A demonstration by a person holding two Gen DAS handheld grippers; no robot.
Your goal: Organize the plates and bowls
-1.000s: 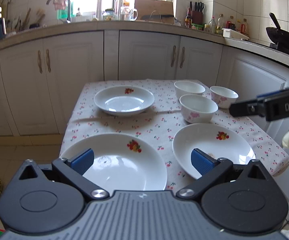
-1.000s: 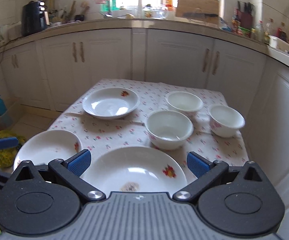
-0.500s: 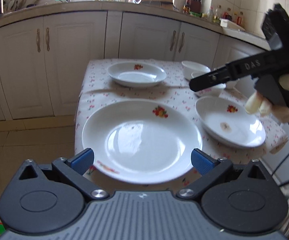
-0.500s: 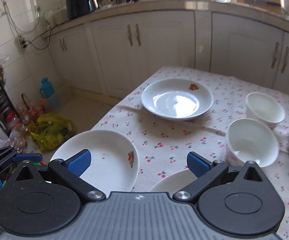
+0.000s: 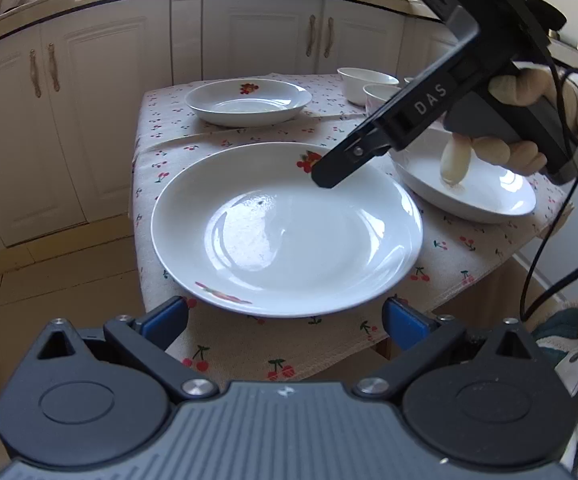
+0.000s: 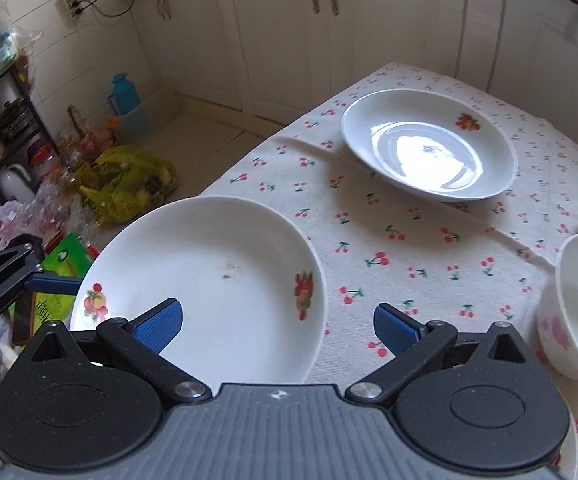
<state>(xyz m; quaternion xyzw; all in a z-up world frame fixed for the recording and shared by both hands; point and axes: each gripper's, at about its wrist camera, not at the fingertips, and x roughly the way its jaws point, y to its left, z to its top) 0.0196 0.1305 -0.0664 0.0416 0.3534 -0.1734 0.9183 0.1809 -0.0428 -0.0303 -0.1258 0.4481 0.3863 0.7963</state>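
L gripper (image 5: 285, 318): blue-padded fingers (image 5: 165, 320) wide apart, either side of near rim of big white round ceramic plate w/ fruit print (image 5: 285, 232) at surface's front-left corner. R gripper (image 6: 277, 322): fingers also apart, empty, above same plate. Second white plate (image 6: 429, 144) farther back on cherry-print cloth surface (image 6: 409, 248); white bowls (image 6: 577, 308) to the right.

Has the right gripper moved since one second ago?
Yes. The right gripper came leftward and now hangs over the large white plate on the cherry-print tablecloth.
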